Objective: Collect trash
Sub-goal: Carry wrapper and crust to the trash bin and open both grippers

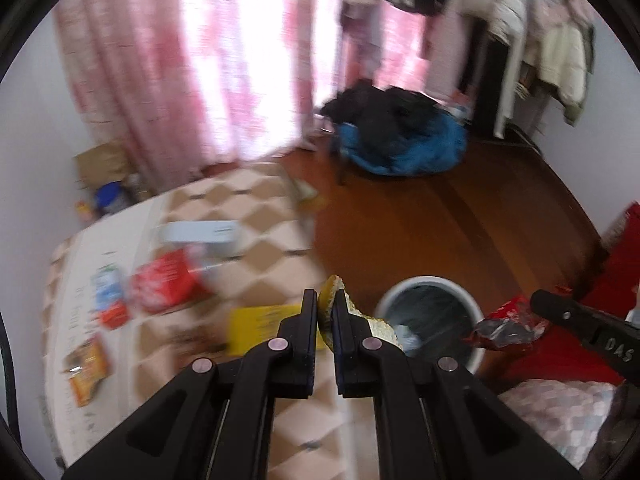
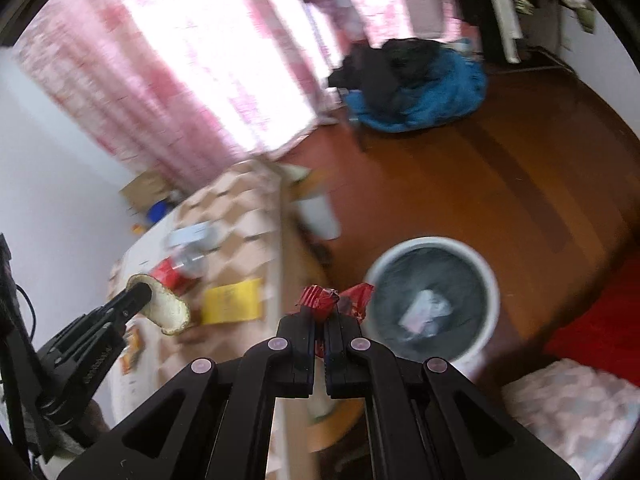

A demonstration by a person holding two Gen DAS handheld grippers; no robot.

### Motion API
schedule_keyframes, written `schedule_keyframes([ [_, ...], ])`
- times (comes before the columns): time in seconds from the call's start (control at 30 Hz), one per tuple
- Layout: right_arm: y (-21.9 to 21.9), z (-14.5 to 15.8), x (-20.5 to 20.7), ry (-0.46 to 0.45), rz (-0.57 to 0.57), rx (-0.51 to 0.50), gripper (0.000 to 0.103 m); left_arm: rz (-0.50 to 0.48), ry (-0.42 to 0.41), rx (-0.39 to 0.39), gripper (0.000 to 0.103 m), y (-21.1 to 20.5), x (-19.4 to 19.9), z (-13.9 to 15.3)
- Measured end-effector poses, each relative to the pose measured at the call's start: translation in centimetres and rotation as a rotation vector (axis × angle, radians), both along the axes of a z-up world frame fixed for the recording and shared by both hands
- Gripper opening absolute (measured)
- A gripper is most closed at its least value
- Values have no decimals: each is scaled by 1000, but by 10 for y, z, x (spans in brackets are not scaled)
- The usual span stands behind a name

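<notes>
My left gripper (image 1: pixel 325 300) is shut on a yellowish peel-like scrap (image 1: pixel 378 326) and holds it over the table edge, just left of the white trash bin (image 1: pixel 394 290). The same scrap (image 2: pixel 166 306) shows in the right wrist view in the left gripper (image 2: pixel 142 294). My right gripper (image 2: pixel 325 308) is shut on a crumpled red wrapper (image 2: pixel 334 298), held beside the bin's left rim (image 2: pixel 430 242). The wrapper (image 1: pixel 506 322) also shows in the left wrist view at the right gripper's tip (image 1: pixel 538 300). The bin has a dark liner and some paper inside.
A table with a checkered cloth (image 1: pixel 272 252) carries a red packet (image 1: pixel 166 280), a yellow card (image 1: pixel 260 326), a white box (image 1: pixel 200 234) and snack packets (image 1: pixel 86 364). A blue and black clothes pile (image 1: pixel 400 136) lies on the wooden floor. Pink curtains stand behind.
</notes>
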State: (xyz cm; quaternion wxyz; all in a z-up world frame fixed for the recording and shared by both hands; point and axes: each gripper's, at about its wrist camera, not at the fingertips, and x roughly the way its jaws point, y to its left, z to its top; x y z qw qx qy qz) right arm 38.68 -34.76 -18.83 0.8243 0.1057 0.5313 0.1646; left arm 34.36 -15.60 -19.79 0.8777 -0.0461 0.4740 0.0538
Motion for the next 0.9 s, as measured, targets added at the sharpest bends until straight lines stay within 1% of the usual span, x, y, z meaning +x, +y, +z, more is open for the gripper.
schedule_keyframes([
  [0.1, -38, -25, 23, 36, -57, -32, 3, -68, 44, -35, 4, -38, 32, -25],
  [0.17, -63, -54, 38, 88, -94, -43, 3, -106, 89, -61, 4, -60, 53, -48],
  [0.2, -75, -69, 44, 114, -113, -46, 3, -124, 117, -91, 5, -69, 62, -59],
  [0.33, -107, -130, 60, 207, -155, -58, 3, -149, 245, -184, 5, -90, 99, -115],
  [0.4, -118, -158, 66, 252, -175, -58, 3, -153, 296, -225, 5, -93, 111, -135],
  [0.5, -126, -198, 72, 307, -190, -57, 3, -150, 359, -242, 9, -97, 124, -160],
  [0.57, -129, -218, 76, 334, -192, -62, 3, -160, 384, -217, 11, -100, 130, -169],
  [0.63, -129, -236, 79, 367, -186, -85, 5, -166, 387, -198, 23, -102, 133, -173],
  [0.67, -129, -244, 81, 385, -185, -92, 6, -165, 391, -190, 49, -105, 133, -175],
  [0.7, -129, -251, 82, 396, -180, -97, 9, -157, 392, -179, 87, -105, 130, -176],
  [0.73, -129, -256, 82, 400, -181, -111, 23, -151, 387, -179, 100, -103, 129, -176],
  [0.77, -128, -259, 82, 399, -184, -121, 47, -148, 381, -180, 103, -101, 126, -176],
  [0.8, -128, -261, 80, 396, -186, -125, 60, -140, 385, -166, 103, -100, 124, -176],
  [0.83, -127, -263, 81, 395, -189, -135, 79, -132, 385, -152, 103, -97, 123, -176],
  [0.87, -127, -263, 80, 393, -189, -151, 85, -127, 384, -141, 103, -96, 122, -178],
  [0.9, -126, -263, 79, 391, -190, -163, 85, -123, 385, -117, 103, -95, 121, -179],
])
